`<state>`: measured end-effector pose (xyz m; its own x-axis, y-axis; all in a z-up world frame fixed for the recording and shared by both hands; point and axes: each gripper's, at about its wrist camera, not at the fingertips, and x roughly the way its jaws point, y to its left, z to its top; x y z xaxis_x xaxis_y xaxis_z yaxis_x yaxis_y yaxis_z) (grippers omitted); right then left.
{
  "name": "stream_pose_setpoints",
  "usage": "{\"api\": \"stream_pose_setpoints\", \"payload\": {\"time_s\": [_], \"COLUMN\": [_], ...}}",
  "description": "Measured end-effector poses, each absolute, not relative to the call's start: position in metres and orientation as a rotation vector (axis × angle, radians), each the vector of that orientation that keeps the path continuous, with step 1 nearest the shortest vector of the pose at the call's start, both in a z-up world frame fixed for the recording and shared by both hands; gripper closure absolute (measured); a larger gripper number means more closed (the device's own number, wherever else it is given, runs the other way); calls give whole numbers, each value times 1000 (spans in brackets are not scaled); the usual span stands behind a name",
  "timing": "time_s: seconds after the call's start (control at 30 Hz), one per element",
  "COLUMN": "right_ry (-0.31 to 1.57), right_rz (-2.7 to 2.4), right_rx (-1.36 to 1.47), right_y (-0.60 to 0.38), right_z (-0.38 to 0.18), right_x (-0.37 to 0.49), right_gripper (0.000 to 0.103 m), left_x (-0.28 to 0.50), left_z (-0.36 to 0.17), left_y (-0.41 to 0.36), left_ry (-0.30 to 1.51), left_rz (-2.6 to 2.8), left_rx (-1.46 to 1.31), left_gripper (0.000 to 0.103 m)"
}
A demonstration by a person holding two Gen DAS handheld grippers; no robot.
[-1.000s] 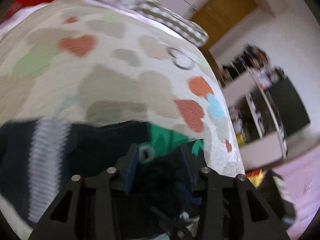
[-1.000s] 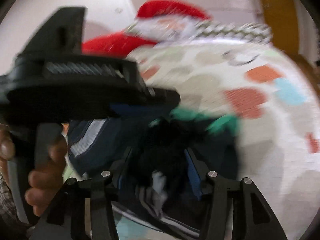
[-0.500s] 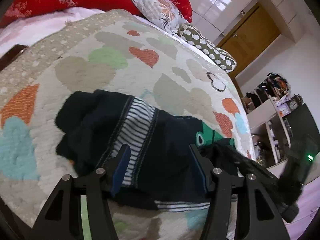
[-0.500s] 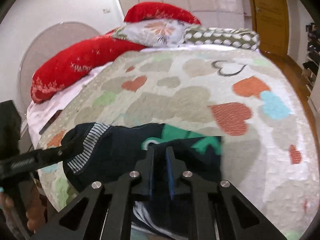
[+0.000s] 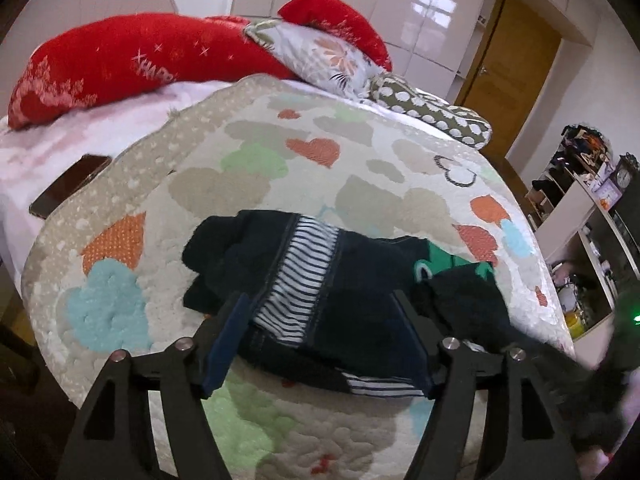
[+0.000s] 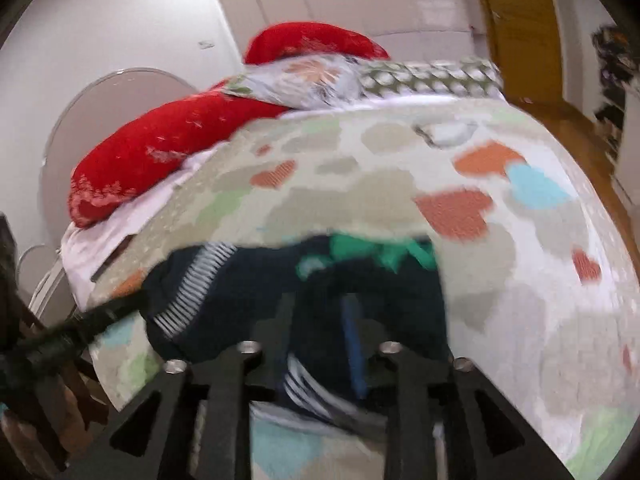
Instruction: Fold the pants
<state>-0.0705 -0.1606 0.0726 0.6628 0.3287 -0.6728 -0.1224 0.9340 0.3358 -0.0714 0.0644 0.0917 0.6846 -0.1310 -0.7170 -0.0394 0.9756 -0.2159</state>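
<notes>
Dark pants bunched on a heart-patterned bed, seen past my two tongs.

My left tongs (image 5: 320, 334) stand wide apart, the navy striped pants (image 5: 320, 280) lying between them. My right tongs (image 6: 320, 320) are blurred; I cannot tell their gap. The quilt (image 5: 360, 168) covers the bed, red pillows (image 5: 132, 64) behind.

Your left gripper (image 5: 320, 334), shut into the dark cloth a second ago, now has its jaws spread wide over the pants (image 5: 320, 280), which lie bunched on the heart-print quilt (image 5: 280, 168) instead of hanging lifted in front of the lens. Your right gripper (image 6: 320, 320) goes from wide apart, to fully closed half a second ago, to partly parted now. Its view, sharp at the half-second mark, blurs again.
</notes>
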Motion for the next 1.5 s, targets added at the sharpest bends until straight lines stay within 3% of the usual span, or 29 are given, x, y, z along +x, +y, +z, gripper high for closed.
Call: {"api": "stream_pose_setpoints", "payload": {"time_s": [0.1,0.27,0.33,0.5,0.67,0.73,0.77,0.8,0.97,1.13,1.23,1.37,1.5], "right_ry": [958,788,739,757,878,940,942,942,892,887,922,753,672], "right_rz": [191,188,173,148,243,304,300,303,271,189,141,26,83], "right_rx": [298,383,374,417,506,548,531,519,530,487,429,384,359], "right_y": [-169,-191,-200,-225,-232,-226,-223,-222,-241,-256,-256,-259,-236], "right_z": [41,70,80,73,37,19,19,20,42,50,48,84,106], "right_x": [-68,-90,-92,-66,-14,-2,-2,-2,-4,5,5,-27,-48], "right_gripper": [58,57,49,42,41,54,77,89,94,93,87,67,67], "left_x": [-77,-85,-81,-72,-72,-71,-70,-69,-66,-69,-69,-67,-68], "left_z": [99,109,107,97,92,90,88,87,81,83,84,82,77], "left_y": [51,40,45,60,60,64,66,68,75,77,77,76,76], "left_ry": [803,742,757,822,824,826,826,828,852,845,842,843,868], "left_rz": [-62,-9,4,2,11,20,32,39,38,33,36,36,37], "left_rx": [-187,-112,-138,-241,-227,-229,-234,-240,-269,-269,-266,-266,-279], "left_gripper": [27,24,23,23,23,23,23,23,23,23,23,23,23]}}
